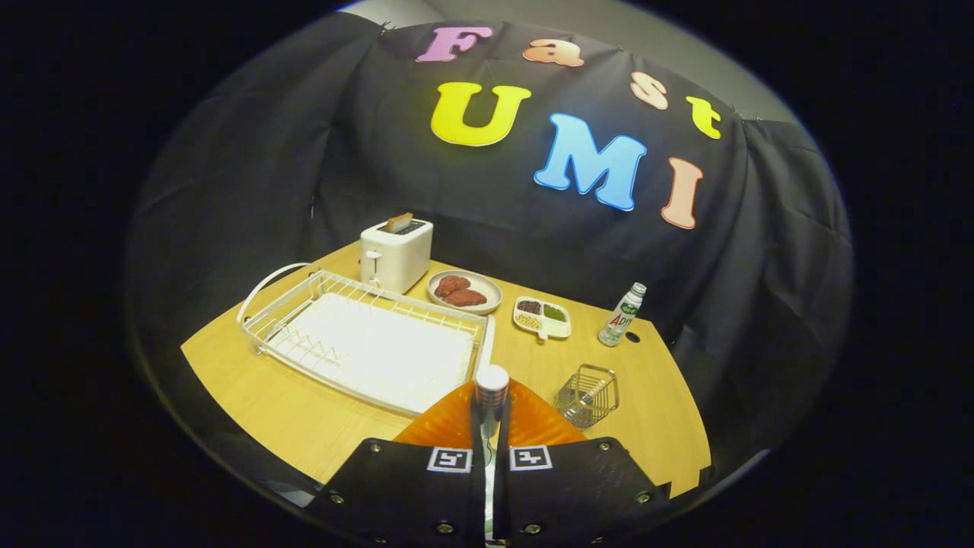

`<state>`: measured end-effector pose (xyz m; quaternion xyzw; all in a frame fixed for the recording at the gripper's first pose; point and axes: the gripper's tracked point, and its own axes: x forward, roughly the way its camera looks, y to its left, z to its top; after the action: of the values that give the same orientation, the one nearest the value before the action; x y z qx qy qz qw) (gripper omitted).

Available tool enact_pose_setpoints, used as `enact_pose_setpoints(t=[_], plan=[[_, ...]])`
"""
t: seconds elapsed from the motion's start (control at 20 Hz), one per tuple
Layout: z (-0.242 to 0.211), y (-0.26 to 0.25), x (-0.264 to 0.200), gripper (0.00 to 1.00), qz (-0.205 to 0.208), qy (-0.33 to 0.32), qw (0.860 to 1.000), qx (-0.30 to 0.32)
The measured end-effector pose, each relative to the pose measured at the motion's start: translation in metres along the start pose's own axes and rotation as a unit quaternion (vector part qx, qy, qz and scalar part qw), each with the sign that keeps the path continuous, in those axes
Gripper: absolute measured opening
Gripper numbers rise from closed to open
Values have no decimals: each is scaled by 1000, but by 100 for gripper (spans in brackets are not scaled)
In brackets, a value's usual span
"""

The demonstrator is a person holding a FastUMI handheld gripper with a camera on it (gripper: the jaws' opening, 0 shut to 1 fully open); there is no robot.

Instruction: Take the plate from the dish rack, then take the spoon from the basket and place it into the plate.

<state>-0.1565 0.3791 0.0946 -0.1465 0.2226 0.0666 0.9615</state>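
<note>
Spoon (pixel 491 388) pinched upright in tongs (pixel 491 449), over orange plate (pixel 456 422).

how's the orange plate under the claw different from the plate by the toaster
The orange plate is bright orange, and no food shows on it; the plate by the toaster is pale and carries two reddish-brown pieces of food. The orange plate lies just below the claw, which is shut on a spoon above it; the pale one sits far beyond. Both rest on the wooden table.

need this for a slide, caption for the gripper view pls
Gripper shut on spoon over orange plate, between dish rack and wire basket.
</note>
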Motion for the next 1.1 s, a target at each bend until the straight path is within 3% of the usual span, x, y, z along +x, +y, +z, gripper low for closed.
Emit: enact_pose_setpoints(t=[0.15, 0.5, 0.7, 0.75, 1.1], plan=[[-14, 12, -2, 4, 0, -6, 1000, 14], [-45, 53, 16, 5, 51, 22, 996, 66], [-45, 41, 17, 12, 26, 22, 996, 81], [-43, 34, 16, 25, 15, 16, 996, 82], [-30, 4, 14, 33, -31, 9, 996, 84]])
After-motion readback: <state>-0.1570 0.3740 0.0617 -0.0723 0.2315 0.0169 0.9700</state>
